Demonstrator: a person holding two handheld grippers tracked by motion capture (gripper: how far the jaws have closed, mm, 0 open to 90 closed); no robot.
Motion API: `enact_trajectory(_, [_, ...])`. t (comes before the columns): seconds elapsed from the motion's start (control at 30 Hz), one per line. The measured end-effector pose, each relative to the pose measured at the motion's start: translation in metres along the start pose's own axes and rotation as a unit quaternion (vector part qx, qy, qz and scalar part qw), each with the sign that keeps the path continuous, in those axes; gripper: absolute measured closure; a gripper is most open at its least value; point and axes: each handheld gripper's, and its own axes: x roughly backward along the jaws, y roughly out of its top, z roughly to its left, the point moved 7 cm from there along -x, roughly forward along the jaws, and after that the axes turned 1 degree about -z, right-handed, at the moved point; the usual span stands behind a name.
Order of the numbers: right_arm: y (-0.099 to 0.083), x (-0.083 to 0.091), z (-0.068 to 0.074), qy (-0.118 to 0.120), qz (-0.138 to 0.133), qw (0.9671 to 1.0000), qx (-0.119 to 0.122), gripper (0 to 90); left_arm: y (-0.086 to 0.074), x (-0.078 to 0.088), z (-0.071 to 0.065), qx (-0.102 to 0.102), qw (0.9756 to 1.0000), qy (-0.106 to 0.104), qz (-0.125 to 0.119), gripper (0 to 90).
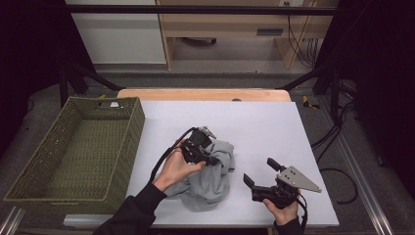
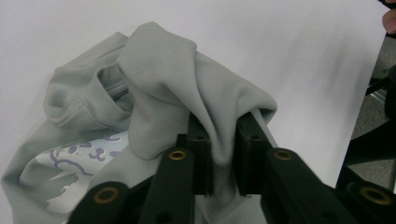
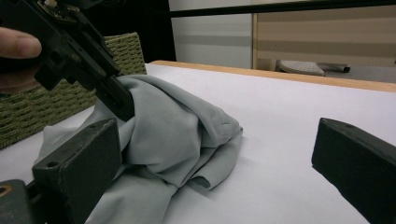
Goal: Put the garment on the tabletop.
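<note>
Mid-table on the white sheet point(image 1: 264, 127), I'm pinching a fold of the grey shirt point(image 1: 213, 178) w/ my left gripper point(image 1: 211, 159), jaws narrow and clamped on the cloth. Right gripper point(image 1: 259, 172) is hanging just beside the heap, jaws spread wide, holding nothing. Looks like I'm grabbing it to bunch up, prob for the woven basket point(image 1: 29, 169) on my left. Next I'm thinking: lift w/o the fold slipping out.

Lab recording station, black frame point(image 1: 195, 9) around white table point(image 1: 274, 127), loose floor cables point(image 1: 337, 142)
</note>
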Motion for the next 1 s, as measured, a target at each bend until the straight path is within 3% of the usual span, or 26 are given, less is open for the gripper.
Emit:
enact_trajectory(0.1, [0.0, 0.0, 0.0, 0.001, 0.001, 1.0, 0.0, 1.7, 0.001, 0.002, -0.001, -0.005, 0.9999, 0.011, -0.011, 61.1])
enact_trajectory(0.27, [-0.001, -0.001, 0.001, -0.001, 0.003, 1.0, -0.002, 1.7, 0.009, 0.015, -0.003, -0.008, 0.9986, 0.012, -0.051, 30.8])
enact_trajectory(0.4, [0.0, -0.001, 0.001, 0.001, 0.001, 1.0, -0.001, 1.7, 0.017, 0.028, -0.006, -0.01, 0.9958, 0.009, -0.091, 16.7])
enact_trajectory(0.67, [0.0, 0.0, 0.001, 0.003, -0.001, 1.0, 0.001, 1.6, 0.022, 0.046, -0.008, 0.009, 0.9856, 0.014, -0.168, 10.4])
enact_trajectory(0.8, [0.001, 0.0, 0.001, 0.002, -0.003, 1.0, -0.002, 1.5, 0.016, 0.052, -0.007, -0.005, 0.9773, 0.037, -0.209, 8.8])
enact_trajectory(0.9, [0.002, 0.001, 0.001, 0.005, -0.004, 1.0, -0.005, 1.5, 0.008, 0.057, -0.005, 0.004, 0.9721, 0.034, -0.232, 7.5])
enact_trajectory(1.0, [0.002, 0.001, 0.001, 0.003, -0.002, 1.0, -0.005, 1.5, 0.0, 0.064, -0.001, 0.004, 0.9679, 0.045, -0.247, 7.2])
